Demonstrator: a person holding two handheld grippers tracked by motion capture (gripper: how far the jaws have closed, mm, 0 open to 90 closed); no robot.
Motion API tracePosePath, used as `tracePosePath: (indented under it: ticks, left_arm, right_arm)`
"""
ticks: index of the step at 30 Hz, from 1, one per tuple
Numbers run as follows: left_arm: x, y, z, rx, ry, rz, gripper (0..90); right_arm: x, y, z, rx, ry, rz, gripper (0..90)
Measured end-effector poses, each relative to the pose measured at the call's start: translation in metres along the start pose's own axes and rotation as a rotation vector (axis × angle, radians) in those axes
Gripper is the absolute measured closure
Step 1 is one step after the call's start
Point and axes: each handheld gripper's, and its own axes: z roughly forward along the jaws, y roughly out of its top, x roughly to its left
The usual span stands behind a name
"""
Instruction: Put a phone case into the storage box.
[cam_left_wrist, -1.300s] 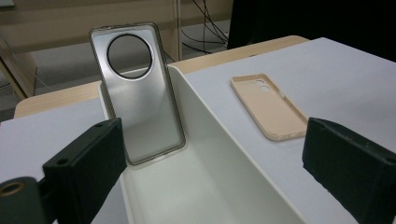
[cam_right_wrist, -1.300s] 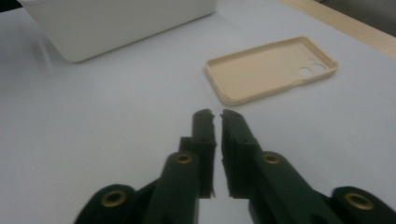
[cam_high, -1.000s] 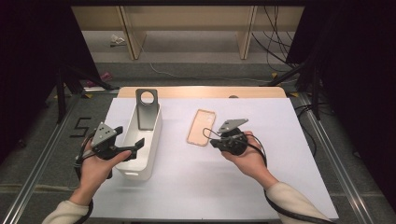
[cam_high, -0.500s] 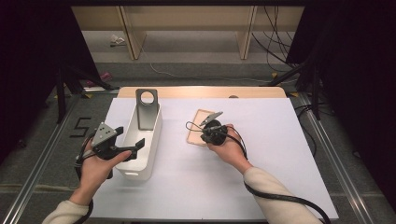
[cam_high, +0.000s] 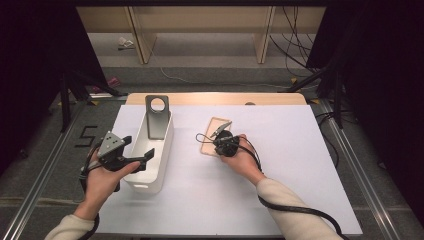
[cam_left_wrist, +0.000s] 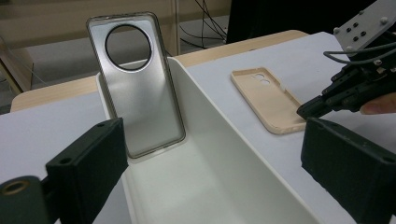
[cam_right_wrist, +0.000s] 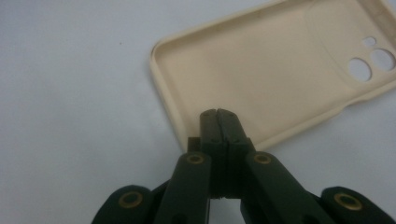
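Note:
A beige phone case (cam_high: 212, 131) lies hollow side up on the white table top (cam_high: 280, 165), its camera holes at the far end (cam_right_wrist: 369, 63). My right gripper (cam_high: 215, 147) is shut, and its closed tips (cam_right_wrist: 218, 115) hover right over the case's near rim with nothing between them. A grey phone case with a round hole (cam_left_wrist: 133, 93) leans upright against the far end of a white bin (cam_high: 167, 145). My left gripper (cam_left_wrist: 210, 163) stands open, its two jaws spread either side of the bin's near end (cam_high: 137, 150). The right gripper (cam_left_wrist: 345, 88) also appears beside the beige case (cam_left_wrist: 271, 100).
The table's wooden back edge (cam_high: 215, 98) runs behind the white top. Beyond it are shelf legs and cables on the floor. A metal rail (cam_high: 45, 170) runs along the left side. White surface lies bare to the right of the right hand and in front of the bin.
The right hand has moved left and down from beside the beige case until its shut tips are over the case's near end. The left hand and the bin have stayed put.

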Motion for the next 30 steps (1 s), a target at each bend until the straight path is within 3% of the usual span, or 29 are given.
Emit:
tracePosePath:
  ticks: [14, 25, 28, 30]
  left_arm:
    - [-0.001, 0.0, 0.0, 0.0, -0.004, 0.003, 6.7]
    - [-0.001, 0.0, 0.0, 0.0, -0.005, 0.004, 6.7]
    - [-0.002, 0.0, 0.0, -0.001, -0.007, 0.003, 6.7]
    - [-0.003, 0.001, -0.002, -0.003, -0.011, 0.009, 6.7]
  right_arm:
    - [-0.011, -0.008, -0.007, 0.045, -0.007, 0.018, 90.0]
    - [-0.012, -0.01, -0.008, 0.043, -0.001, 0.022, 90.0]
    - [-0.012, -0.01, -0.009, 0.011, -0.004, 0.027, 81.6]
    - [-0.011, -0.007, -0.013, -0.001, -0.019, 0.004, 75.1]
